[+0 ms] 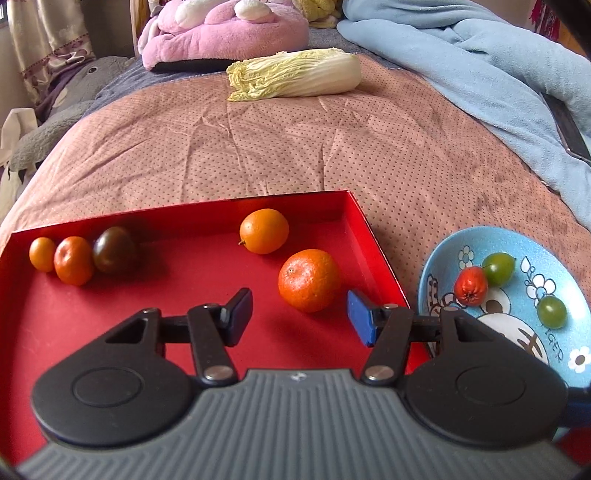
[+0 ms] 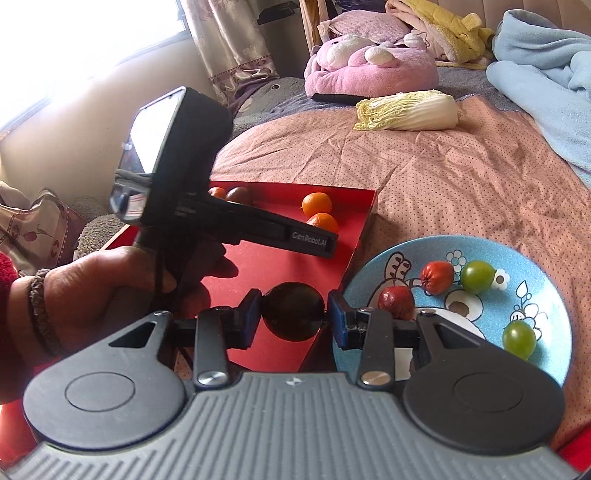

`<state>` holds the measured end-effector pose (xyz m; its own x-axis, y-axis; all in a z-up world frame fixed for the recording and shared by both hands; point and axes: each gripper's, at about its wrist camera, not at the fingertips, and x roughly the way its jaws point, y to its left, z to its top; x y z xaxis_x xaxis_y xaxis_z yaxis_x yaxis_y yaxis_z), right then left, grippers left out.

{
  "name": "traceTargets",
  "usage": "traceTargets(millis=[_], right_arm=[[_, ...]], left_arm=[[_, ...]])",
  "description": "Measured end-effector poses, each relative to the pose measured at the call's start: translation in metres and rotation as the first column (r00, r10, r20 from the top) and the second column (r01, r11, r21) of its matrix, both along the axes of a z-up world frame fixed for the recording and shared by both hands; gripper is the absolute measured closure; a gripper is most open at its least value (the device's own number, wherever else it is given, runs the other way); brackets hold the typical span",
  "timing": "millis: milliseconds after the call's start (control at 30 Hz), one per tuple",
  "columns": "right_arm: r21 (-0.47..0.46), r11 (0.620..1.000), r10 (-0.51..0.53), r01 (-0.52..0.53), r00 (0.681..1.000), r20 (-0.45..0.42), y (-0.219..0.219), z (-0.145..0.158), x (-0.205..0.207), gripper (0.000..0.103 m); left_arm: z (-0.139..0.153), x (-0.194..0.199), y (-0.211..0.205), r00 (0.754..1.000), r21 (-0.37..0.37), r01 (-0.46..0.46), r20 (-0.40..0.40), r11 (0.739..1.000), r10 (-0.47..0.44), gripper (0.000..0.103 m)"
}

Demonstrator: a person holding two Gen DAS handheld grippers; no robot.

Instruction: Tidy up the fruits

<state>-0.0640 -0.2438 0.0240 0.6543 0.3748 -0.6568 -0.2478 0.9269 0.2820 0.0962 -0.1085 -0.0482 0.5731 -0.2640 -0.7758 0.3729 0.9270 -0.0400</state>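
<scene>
A red tray [image 1: 184, 314] on the bed holds a large orange [image 1: 309, 279], a smaller orange [image 1: 264, 231], and at its far left a small orange fruit [image 1: 41, 254], a tangerine [image 1: 73, 260] and a dark tomato [image 1: 114, 249]. My left gripper [image 1: 300, 318] is open and empty just short of the large orange. A blue plate [image 2: 546, 295] right of the tray holds a red fruit [image 2: 437, 277], a dark red fruit [image 2: 397, 301] and two green tomatoes [image 2: 477, 276]. My right gripper [image 2: 293, 312] is shut on a dark round fruit [image 2: 293, 311] over the tray's right edge [image 2: 364, 236].
A napa cabbage [image 1: 295, 75] lies further back on the pink dotted bedcover [image 1: 258, 147]. A pink plush [image 1: 225, 33] and a light blue blanket [image 1: 480, 66] sit behind and right. The left hand and its gripper body [image 2: 177, 206] fill the left of the right wrist view.
</scene>
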Motion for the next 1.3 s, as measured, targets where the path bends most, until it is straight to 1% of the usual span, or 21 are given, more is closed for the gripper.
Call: traceTargets(millis=[67,133,200,333,467,500,567,800,867,1067,1133,1200,1233,1267,1300], right_arm=[[0.004,1.0,-0.007,0.007,1.0,0.001,-0.003,0.001,-0.001,0.058],[0.006,1.0,-0.015,0.015,1.0,0.002,-0.006,0.002,-0.001,0.058],[0.01,1.0,-0.022,0.022,1.0,0.001,-0.008,0.002,-0.003,0.058],[0.012,1.0,-0.024,0.024,1.0,0.002,-0.008,0.004,-0.005,0.058],[0.013,0.999,-0.031,0.03,0.999,0.013,-0.009,0.008,-0.01,0.058],[0.015,0.999,-0.033,0.033,0.999,0.015,-0.01,0.009,-0.011,0.058],[0.02,0.999,-0.037,0.036,0.999,0.016,-0.011,0.01,-0.011,0.058],[0.032,0.998,-0.047,0.046,0.999,0.026,-0.017,0.013,-0.013,0.058],[0.034,0.998,-0.053,0.052,0.998,0.025,-0.02,0.013,-0.014,0.058],[0.039,0.997,-0.064,0.063,0.998,0.023,-0.023,0.014,-0.016,0.058],[0.04,0.997,-0.064,0.063,0.998,0.023,-0.023,0.014,-0.017,0.058],[0.038,0.997,-0.062,0.061,0.998,0.025,-0.022,0.014,-0.018,0.058],[0.038,0.997,-0.062,0.061,0.998,0.025,-0.022,0.015,-0.018,0.058],[0.039,0.997,-0.061,0.06,0.998,0.025,-0.021,0.015,-0.018,0.058],[0.039,0.998,-0.06,0.059,0.998,0.027,-0.021,0.016,-0.019,0.058]], left_arm=[[-0.005,0.007,-0.004,1.0,0.009,-0.015,-0.014,1.0,0.015,0.046],[-0.005,0.011,-0.005,0.999,-0.01,-0.032,-0.029,0.999,0.031,0.052],[-0.004,0.012,-0.007,0.999,-0.027,-0.033,-0.042,0.999,0.031,0.068],[-0.004,0.009,-0.012,0.999,0.01,-0.032,-0.031,0.999,0.032,0.068],[-0.002,0.012,-0.003,0.997,-0.041,-0.05,-0.058,0.998,0.048,0.065],[-0.003,0.013,-0.002,0.997,-0.038,-0.049,-0.059,0.998,0.047,0.062],[-0.003,0.014,-0.003,0.998,-0.024,-0.043,-0.052,0.999,0.041,0.058],[-0.005,0.025,-0.016,0.998,-0.003,-0.044,-0.053,0.999,0.044,0.053],[-0.005,0.029,-0.02,0.997,0.002,-0.056,-0.052,0.998,0.056,0.052],[-0.006,0.037,-0.022,0.993,-0.017,-0.103,-0.059,0.995,0.102,0.052],[-0.006,0.037,-0.022,0.993,-0.011,-0.107,-0.048,0.994,0.106,0.054],[-0.006,0.037,-0.019,0.993,-0.025,-0.107,-0.049,0.994,0.106,0.058],[-0.006,0.037,-0.018,0.994,-0.043,-0.094,-0.057,0.995,0.092,0.065],[-0.006,0.035,-0.017,0.994,-0.045,-0.089,-0.059,0.995,0.087,0.072],[-0.005,0.033,-0.017,0.995,-0.038,-0.092,-0.053,0.995,0.089,0.076]])
